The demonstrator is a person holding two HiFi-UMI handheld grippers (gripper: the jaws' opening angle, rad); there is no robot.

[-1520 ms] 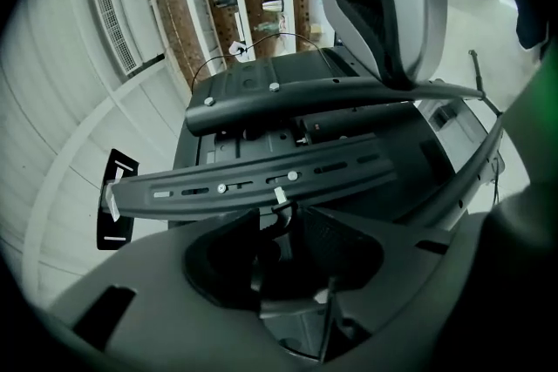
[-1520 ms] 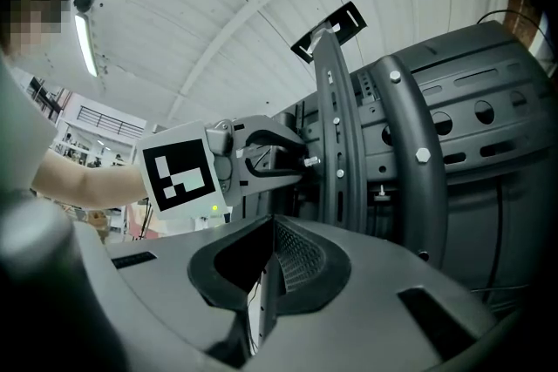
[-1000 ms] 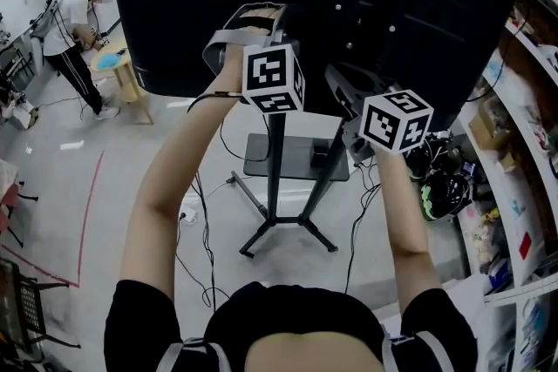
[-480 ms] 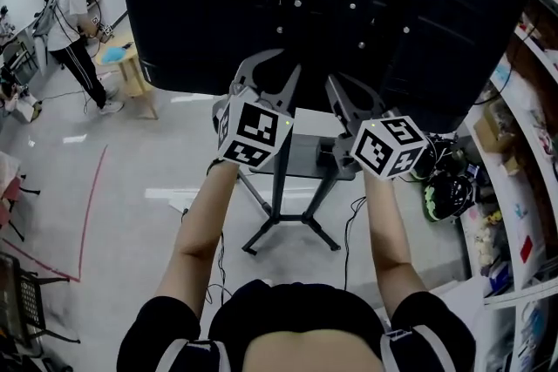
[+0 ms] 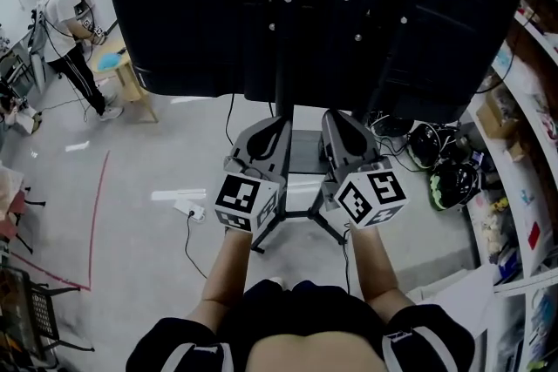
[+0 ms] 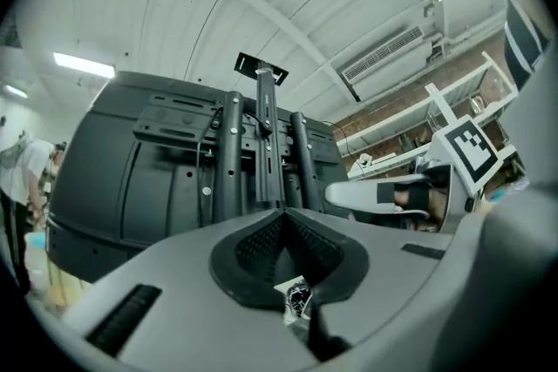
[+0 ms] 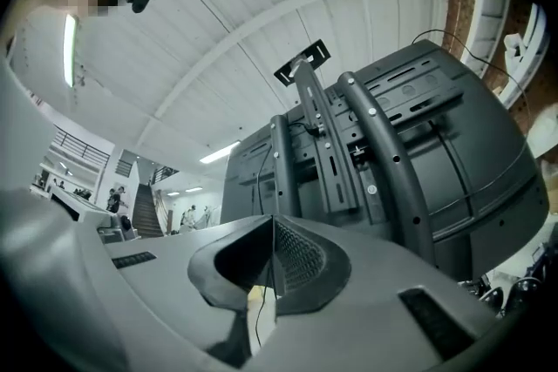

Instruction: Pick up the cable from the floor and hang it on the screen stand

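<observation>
- The left gripper (image 6: 281, 215) is held low in front of the person's body. Its jaws have just been closing and now press together with nothing between the pads.
- The right gripper (image 7: 273, 220) sits just beside it, its jaws also together and gripping nothing. A thin dark line shows through the gap behind its pads, too small to identify.
- Both grippers point at the screen stand (image 5: 281, 113), whose legs spread on the grey floor (image 5: 139, 257) just past the marker cubes.
- A white power strip (image 5: 190, 208) lies on the floor to the left of the legs.
- A thin dark cable (image 6: 199, 165) runs down the back of the screen (image 5: 192, 13) beside the stand's upright bars, off the floor there.
- Cluttered shelves (image 5: 514, 126) line the right side.
- At the far left a person (image 5: 74, 22) stands by a small wooden table (image 5: 131, 83).
</observation>
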